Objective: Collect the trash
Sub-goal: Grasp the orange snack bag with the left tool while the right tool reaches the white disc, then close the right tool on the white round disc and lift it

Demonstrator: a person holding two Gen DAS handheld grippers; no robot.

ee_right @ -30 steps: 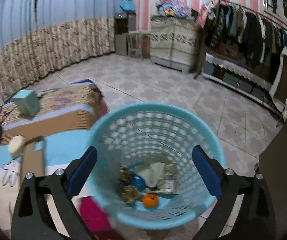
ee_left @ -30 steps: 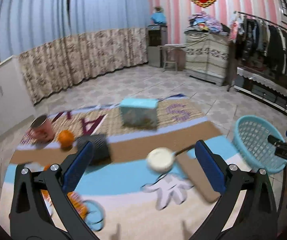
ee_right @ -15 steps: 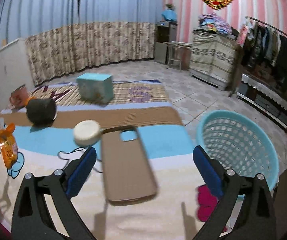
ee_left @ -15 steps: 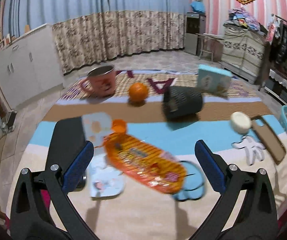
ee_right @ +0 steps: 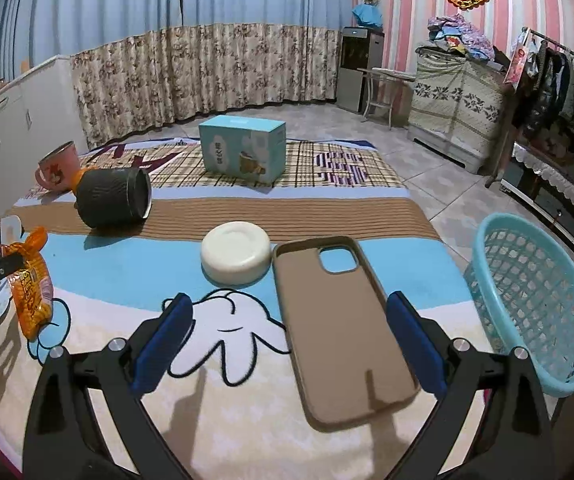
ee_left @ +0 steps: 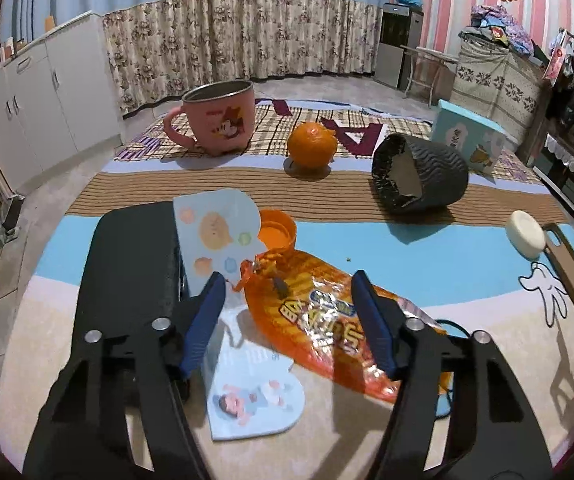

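Between closing jaws, crinkly orange foil wrapper (ee_left: 319,316).

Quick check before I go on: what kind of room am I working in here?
Most likely a lived-in room of a home, perhaps a bedroom or living room. A clothes rack hung with garments lines the right wall, floral curtains cover the back, and the clutter lies on a cartoon-print mat spread on a tiled floor.

one orange wrapper (ee_left: 327,316), one basket (ee_right: 535,312), one mug (ee_left: 219,120)
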